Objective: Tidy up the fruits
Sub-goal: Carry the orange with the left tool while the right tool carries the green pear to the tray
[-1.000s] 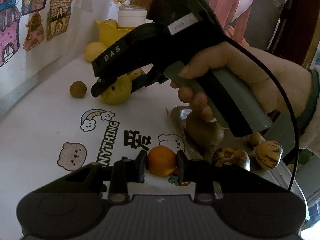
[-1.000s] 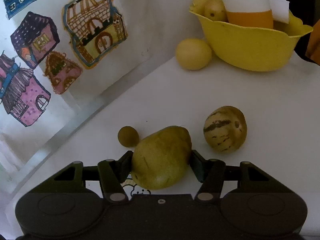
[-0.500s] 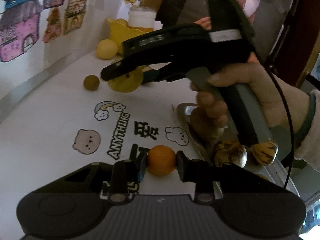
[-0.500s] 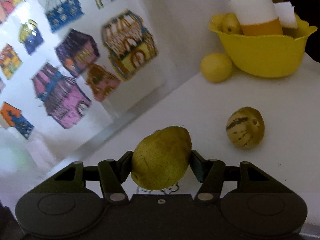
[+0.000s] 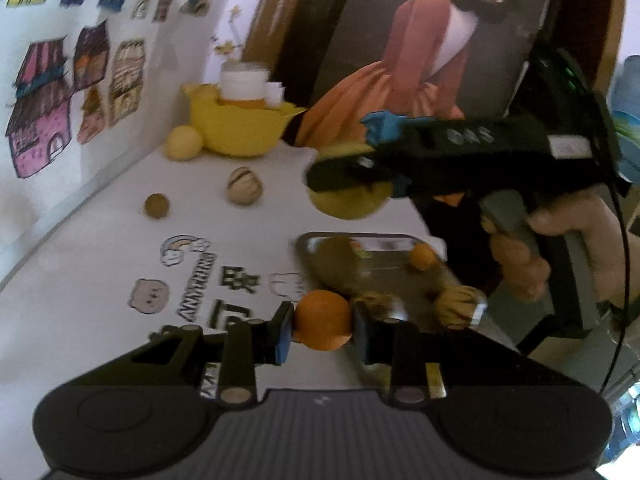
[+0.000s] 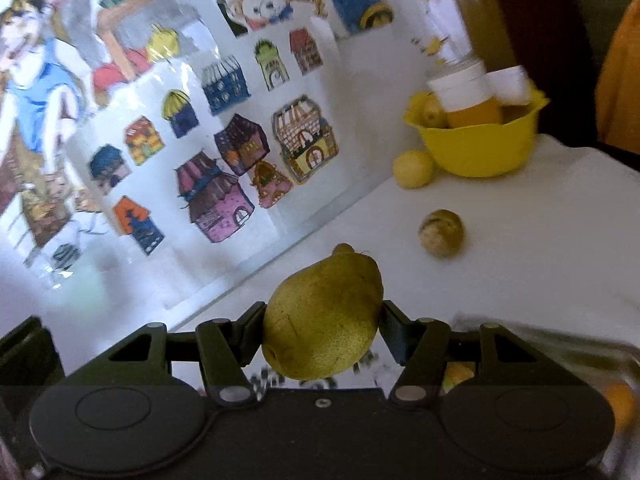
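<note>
The white table (image 5: 100,264) is now seen from higher up than a second ago; the metal tray (image 5: 384,240), already bearing a kiwi (image 5: 336,264) and small fruits, is brought closer beneath both tools; the right gripper (image 6: 322,320), clamped on the pear (image 6: 324,312), has been lifted clear of the table and is carried above the tray's far edge; the left gripper (image 5: 322,326) is kept clamped on the orange (image 5: 323,320) at the tray's near corner; both deposits are judged imminent.

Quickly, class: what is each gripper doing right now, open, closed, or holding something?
Left gripper: closed on the orange.
Right gripper: closed on the pear, held above the table.
</note>
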The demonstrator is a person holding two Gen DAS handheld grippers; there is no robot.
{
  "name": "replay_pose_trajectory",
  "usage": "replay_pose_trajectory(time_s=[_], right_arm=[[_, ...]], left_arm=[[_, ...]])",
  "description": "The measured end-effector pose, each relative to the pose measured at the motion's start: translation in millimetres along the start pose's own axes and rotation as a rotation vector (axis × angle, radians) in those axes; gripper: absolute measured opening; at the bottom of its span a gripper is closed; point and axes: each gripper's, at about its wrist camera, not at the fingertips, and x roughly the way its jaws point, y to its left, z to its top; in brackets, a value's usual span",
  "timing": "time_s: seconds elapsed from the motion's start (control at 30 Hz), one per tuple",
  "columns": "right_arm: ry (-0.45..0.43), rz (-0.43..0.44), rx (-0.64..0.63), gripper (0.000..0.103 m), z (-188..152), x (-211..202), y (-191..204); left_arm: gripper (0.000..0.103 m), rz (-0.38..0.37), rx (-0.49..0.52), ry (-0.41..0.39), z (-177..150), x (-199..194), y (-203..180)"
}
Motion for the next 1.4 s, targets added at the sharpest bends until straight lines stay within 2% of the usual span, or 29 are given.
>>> replay_pose_trajectory(time_s=[0.2, 0.3, 0.5, 0.6, 0.83, 1.1, 1.4], right_arm=[[-0.019, -0.056, 0.013, 0.062, -41, -72, -9], [-0.023, -0.081, 0.055, 0.062, -69, -101, -15], [-0.017, -0.134, 0.101, 0.062, -121, -137, -32], [-0.011, -0.163, 0.108, 0.062, -142, -143, -40], [0.003, -0.199, 0.09, 0.062, -169, -136, -50], [0.018, -0.213, 0.077, 0.062, -172, -122, -54], [0.043, -0.252, 0.002, 0.062, -172, -114, -54]], left_arm=[[0.034, -0.069, 0.01, -0.008, -14, -14, -39], [0.034, -0.126, 0.01, 0.006, -24, -15, -57], [0.034, -0.171, 0.031, 0.048, -45, -6, -85], [0.034, -0.166, 0.05, 0.066, -55, -1, -95], [0.034, -0.094, 0.091, 0.128, -70, 11, -103], [0.034, -0.077, 0.119, 0.161, -77, 15, -104], [0.034, -0.063, 0.096, 0.177, -81, 16, -100]])
